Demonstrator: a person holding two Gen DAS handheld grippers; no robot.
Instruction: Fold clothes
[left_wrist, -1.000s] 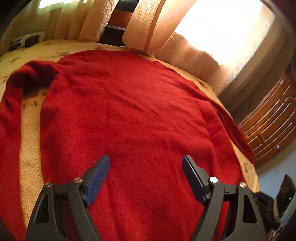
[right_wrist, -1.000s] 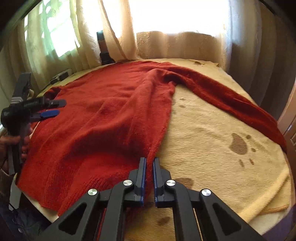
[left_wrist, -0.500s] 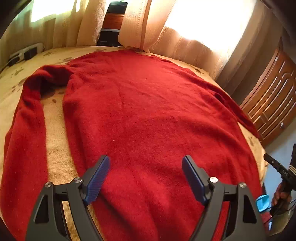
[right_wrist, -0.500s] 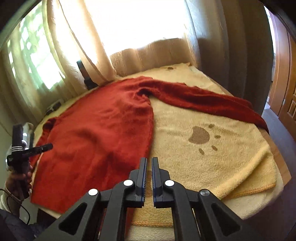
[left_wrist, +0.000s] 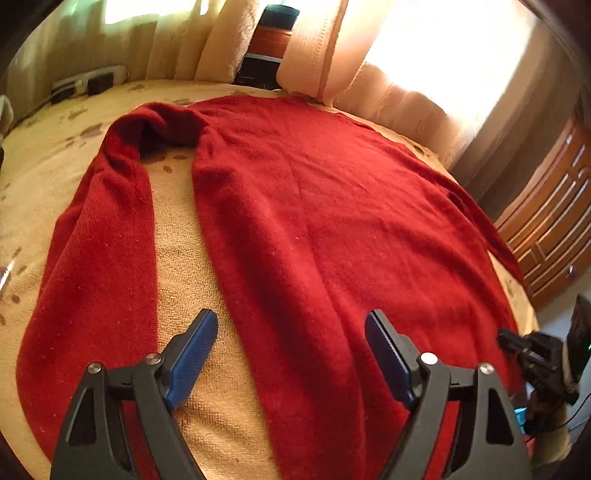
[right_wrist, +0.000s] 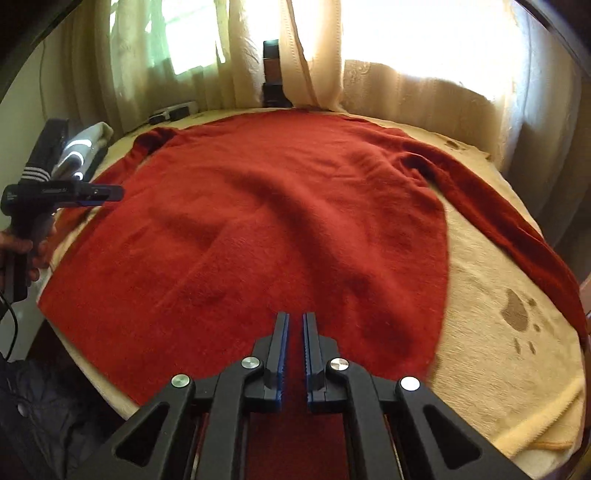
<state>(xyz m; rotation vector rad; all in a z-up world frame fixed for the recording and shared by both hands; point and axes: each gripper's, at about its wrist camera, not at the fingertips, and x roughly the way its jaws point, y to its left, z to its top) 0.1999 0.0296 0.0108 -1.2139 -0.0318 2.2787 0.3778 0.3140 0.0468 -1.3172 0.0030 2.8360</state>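
A red sweater (left_wrist: 332, 229) lies spread flat on the towel (right_wrist: 491, 354). Left tongs (left_wrist: 291, 343) gape wide and empty above the sweater; right tongs (right_wrist: 294, 332), pinched closed, grip nothing above its hem.

One red sweater (right_wrist: 280, 221) lies on one beige blanket (right_wrist: 491, 354). Two grippers show: left gripper (left_wrist: 291, 334) and right gripper (right_wrist: 294, 323).

Red sweater (right_wrist: 280, 221) covers most of blanket (right_wrist: 491, 354); bare strip right; curtains (right_wrist: 417, 92) behind.
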